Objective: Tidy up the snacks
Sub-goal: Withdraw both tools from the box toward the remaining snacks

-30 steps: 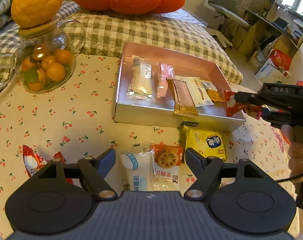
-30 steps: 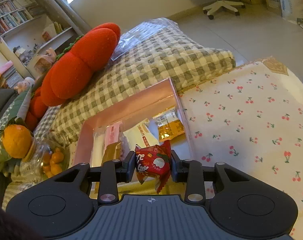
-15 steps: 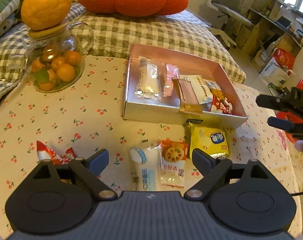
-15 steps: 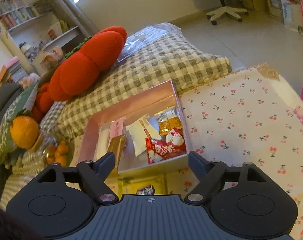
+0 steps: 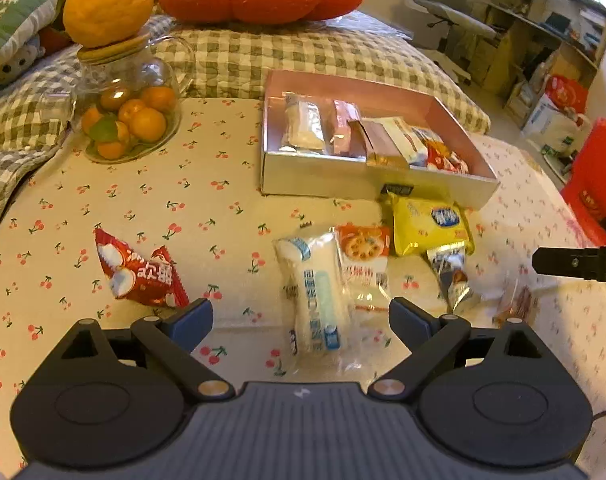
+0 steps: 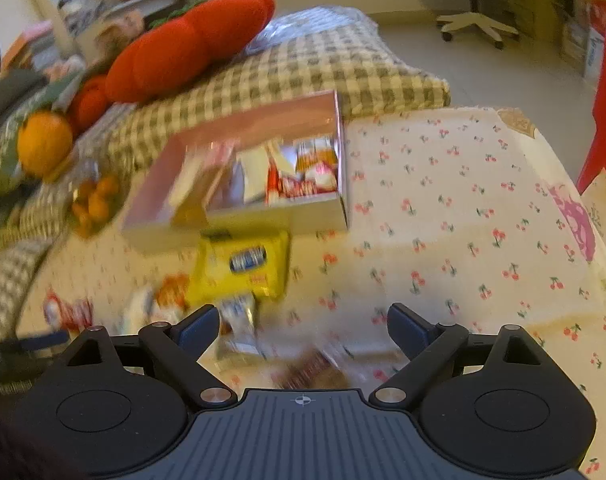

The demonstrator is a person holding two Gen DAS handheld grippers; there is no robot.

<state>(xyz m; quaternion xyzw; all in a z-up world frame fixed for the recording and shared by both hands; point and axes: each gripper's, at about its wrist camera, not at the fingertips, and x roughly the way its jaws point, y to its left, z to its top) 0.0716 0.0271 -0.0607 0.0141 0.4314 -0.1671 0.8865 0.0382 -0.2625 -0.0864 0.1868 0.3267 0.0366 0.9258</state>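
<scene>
The right tool point(image 6: 301, 326) no longer holds the red packet point(image 6: 303, 184), which now lies in the pink box point(image 6: 335, 204) ahead; its jaws are opening, empty. The left tool point(image 5: 301, 322), jaws also opening, straddles the white packet point(image 5: 317, 288) on the desk point(image 5: 163, 200), probably next.

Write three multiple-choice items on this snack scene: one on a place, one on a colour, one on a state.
1. Where does the yellow packet lie?
A. inside the box
B. on the cloth, against the box's near wall
C. under the glass jar

2. What colour is the packet left of the left gripper?
A. red
B. green
C. black

3. How does the right gripper stand?
A. clamped on a red packet
B. clamped on the box rim
C. jaws opening, nothing gripped

Answers: 1 B, it lies outside the box. 2 A, the red packet lies there. 3 C, the fingers stand wide apart, pressing nothing.
</scene>
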